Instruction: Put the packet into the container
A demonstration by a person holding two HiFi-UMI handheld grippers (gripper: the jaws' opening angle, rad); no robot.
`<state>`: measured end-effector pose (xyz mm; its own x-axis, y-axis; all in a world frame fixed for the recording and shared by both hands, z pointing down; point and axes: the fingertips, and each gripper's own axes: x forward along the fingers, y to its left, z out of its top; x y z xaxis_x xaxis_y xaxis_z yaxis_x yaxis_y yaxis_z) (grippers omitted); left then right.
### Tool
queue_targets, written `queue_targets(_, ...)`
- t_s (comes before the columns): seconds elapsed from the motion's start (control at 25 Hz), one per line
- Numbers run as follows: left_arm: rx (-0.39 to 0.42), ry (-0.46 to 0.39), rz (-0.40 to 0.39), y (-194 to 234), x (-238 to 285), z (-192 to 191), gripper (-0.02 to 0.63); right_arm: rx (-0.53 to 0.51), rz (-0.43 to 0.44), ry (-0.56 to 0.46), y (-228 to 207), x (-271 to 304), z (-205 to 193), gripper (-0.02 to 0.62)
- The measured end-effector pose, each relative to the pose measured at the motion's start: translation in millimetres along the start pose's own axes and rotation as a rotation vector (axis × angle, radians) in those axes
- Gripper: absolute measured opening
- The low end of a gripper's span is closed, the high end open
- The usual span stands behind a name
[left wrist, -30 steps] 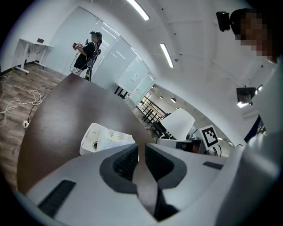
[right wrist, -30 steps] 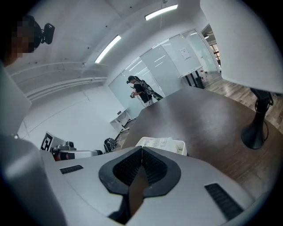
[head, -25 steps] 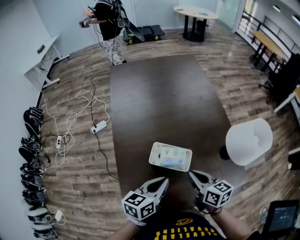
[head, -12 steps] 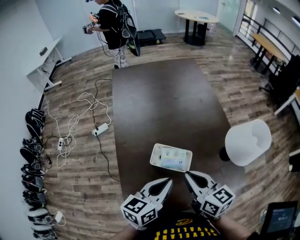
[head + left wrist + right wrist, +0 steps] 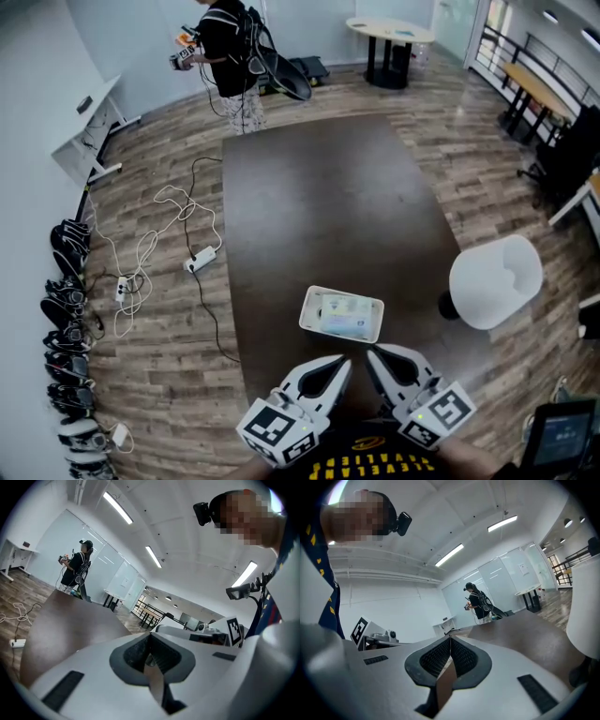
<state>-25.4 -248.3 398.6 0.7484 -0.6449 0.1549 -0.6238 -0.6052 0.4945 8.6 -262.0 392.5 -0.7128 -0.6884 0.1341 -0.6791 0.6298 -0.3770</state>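
Observation:
In the head view a white rectangular container [image 5: 308,314] sits near the front end of the long dark brown table [image 5: 328,206], and a pale packet [image 5: 343,315] lies flat inside it. My left gripper [image 5: 343,365] and right gripper [image 5: 372,358] hover side by side just in front of the container, close to my body, tips pointing toward it. Both are shut with nothing between the jaws. The left gripper view shows the left gripper [image 5: 149,637] tilted up at the ceiling, jaws pressed together. The right gripper [image 5: 450,640] looks the same in its own view.
A white round chair [image 5: 495,281] stands right of the table. A person [image 5: 230,47] stands at the far end. Cables and a power strip [image 5: 198,258] lie on the wooden floor at left, with bags along the wall. A round table [image 5: 389,33] stands far back.
Both grippers have drawn back toward my body and closer together. The person at the far end has shifted a little. Container and packet have not moved.

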Motion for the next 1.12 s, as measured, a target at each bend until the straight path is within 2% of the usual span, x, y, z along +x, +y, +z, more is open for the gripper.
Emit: queue_targets(1.12,-0.010,0.020,0.028,6.5,2.5,-4.5,0.000,-0.006,0.003,0.027,0.5,1.8,-9.5,0.009)
